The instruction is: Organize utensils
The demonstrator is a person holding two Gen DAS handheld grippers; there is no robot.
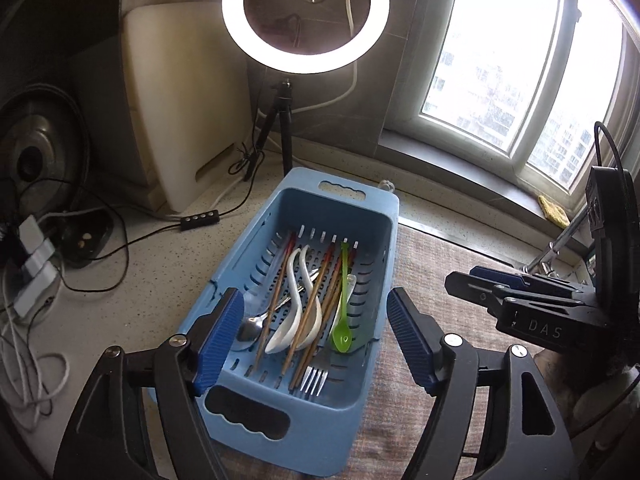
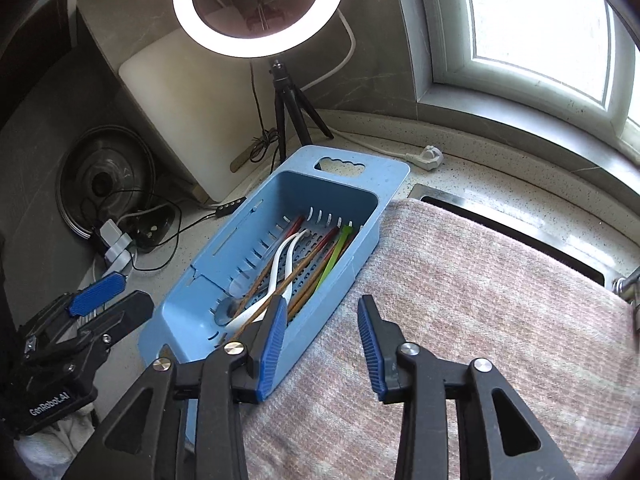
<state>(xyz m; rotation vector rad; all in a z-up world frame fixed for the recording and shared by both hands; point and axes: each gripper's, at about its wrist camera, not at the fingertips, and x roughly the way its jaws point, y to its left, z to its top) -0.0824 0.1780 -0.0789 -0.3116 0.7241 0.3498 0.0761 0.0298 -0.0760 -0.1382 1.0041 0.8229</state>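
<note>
Utensils: mixed set lying inside the blue basket (image 1: 384, 216), all roughly lengthwise along its slotted floor.
Basket position: on the speckled counter (image 1: 152, 280), its right edge against a pinkish towel (image 2: 480, 280); a handle cut-out at each end.
Chopsticks (image 1: 276, 300): several wooden sticks with red-banded tops, crossing over the spoons.
White spoons (image 1: 298, 312): two ceramic soup spoons, side by side, bowls toward the near end.
Green spoon (image 1: 342, 336): plastic, right of centre, bowl toward the near end.
Metal spoon (image 1: 250, 328): left side of the basket floor, partly under a chopstick.
Fork (image 1: 314, 380): tines visible at the near end, under the chopsticks.
Left gripper (image 1: 316, 344): above the near end of the basket, jaws spread wide, nothing between the pads; utensils lie below and ahead of the fingertips.
Right gripper (image 2: 322, 344): over the towel at the basket's right edge, jaws parted and empty; its left finger (image 2: 272, 344) overlaps the basket wall in the right wrist view, contact undetermined.
Surroundings: ring light (image 1: 306, 16) on a tripod beyond the basket, white cutting board (image 1: 184, 100) leaning at the wall.
</note>
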